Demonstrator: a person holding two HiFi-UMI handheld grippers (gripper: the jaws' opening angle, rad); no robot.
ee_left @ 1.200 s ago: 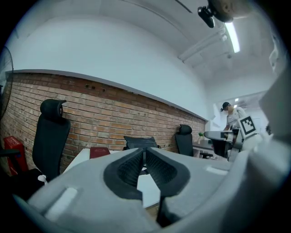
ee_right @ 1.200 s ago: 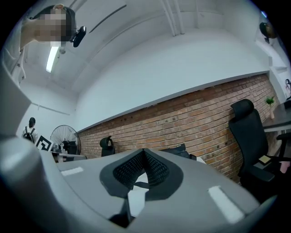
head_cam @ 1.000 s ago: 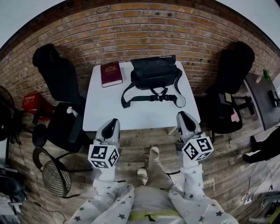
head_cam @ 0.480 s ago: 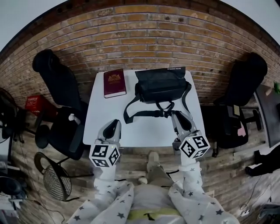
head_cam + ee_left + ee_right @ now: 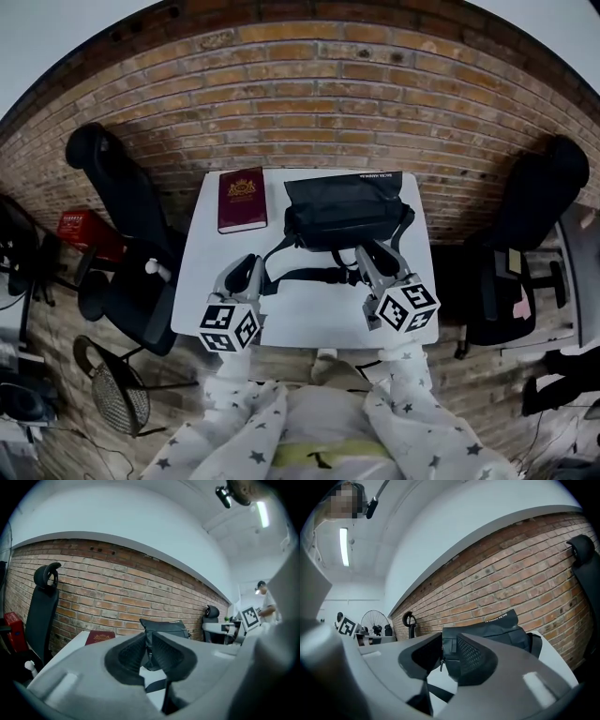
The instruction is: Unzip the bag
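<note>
— Looking down from the head view, where does the bag (image 5: 342, 211) sit?

— On the far half of the white table (image 5: 309, 323), close to the brick wall (image 5: 309, 94). It is black and lies with its long side across the table. Its strap (image 5: 298, 277) trails toward the near edge in a loop. A red book (image 5: 242, 199) lies flat just to the left of it, apart from it.

— And the left gripper (image 5: 246, 269)?

— It hangs over the table's near left part, pointing at the bag but well short of it. Its jaws have just been opening. Its own view shows a narrow slit between the pads with nothing in it, and only the distant bag shows through.

— What about the right gripper (image 5: 370, 253)?

— It is over the near right part, closer to the bag, with its tips above the strap. Whether it touches the strap I cannot tell from above. Its jaws have just been opening too, and they stand wider apart than the left ones. Nothing is pinched between them. Through the gap its view shows the bag's end face, with a small zip pull (image 5: 442, 663) hanging there.

— Anything else around?

— A black office chair (image 5: 122, 187) stands at each side of the table. Star-print sleeves (image 5: 412, 422) lead up to both grippers.
</note>
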